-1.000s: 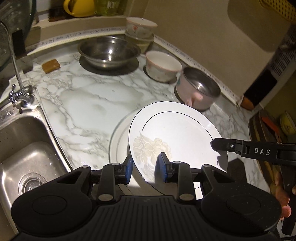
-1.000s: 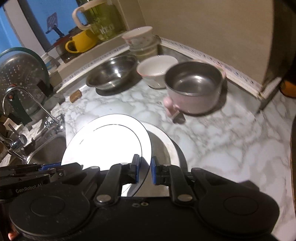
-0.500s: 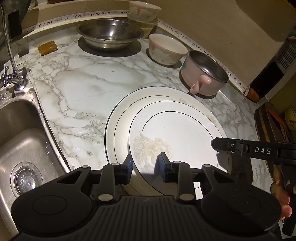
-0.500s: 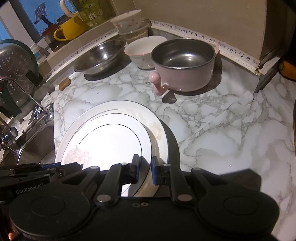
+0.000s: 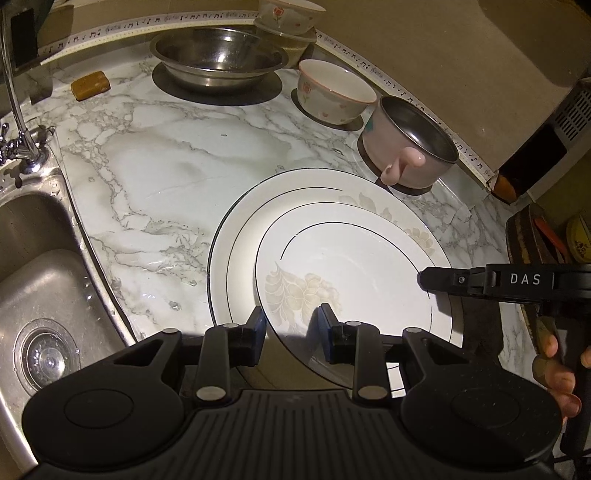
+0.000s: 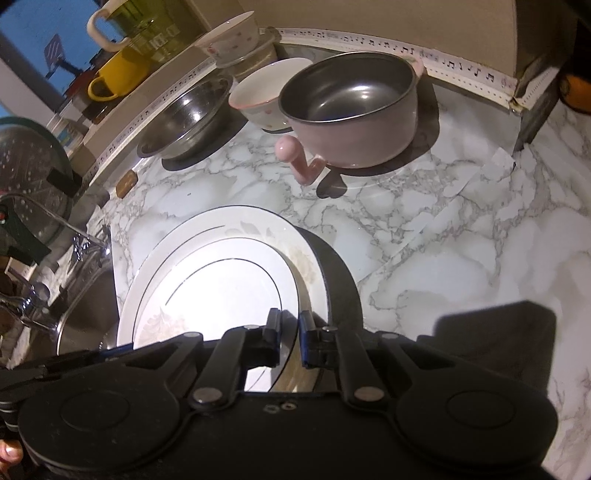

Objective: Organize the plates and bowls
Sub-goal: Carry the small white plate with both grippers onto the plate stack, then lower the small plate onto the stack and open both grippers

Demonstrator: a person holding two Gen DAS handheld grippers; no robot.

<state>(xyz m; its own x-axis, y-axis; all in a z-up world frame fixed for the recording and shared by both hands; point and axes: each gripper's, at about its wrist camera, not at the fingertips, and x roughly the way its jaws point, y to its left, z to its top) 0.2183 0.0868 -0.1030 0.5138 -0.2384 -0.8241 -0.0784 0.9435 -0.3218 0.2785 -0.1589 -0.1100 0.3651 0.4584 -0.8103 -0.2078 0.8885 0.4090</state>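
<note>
A small white plate [image 5: 354, 273] with a leaf pattern is held over a larger white plate [image 5: 229, 266] that lies on the marble counter. My left gripper [image 5: 290, 325] has the small plate's near rim between its blue pads, with a visible gap beside them. My right gripper [image 6: 290, 332] is shut on the small plate's [image 6: 221, 291] right rim above the large plate [image 6: 258, 225]. Its finger also shows in the left wrist view [image 5: 443, 282].
A pink-handled pot [image 5: 410, 147], a white floral bowl [image 5: 332, 92], a steel bowl [image 5: 218, 55] and stacked bowls [image 5: 288, 22] stand along the back wall. A soap bar [image 5: 90, 85] lies far left. The sink [image 5: 40, 280] and tap [image 5: 18, 122] are at left.
Both grippers have carried the small plate down and forward over the large plate. The pot and bowls look closer now. Both grips are unchanged.
</note>
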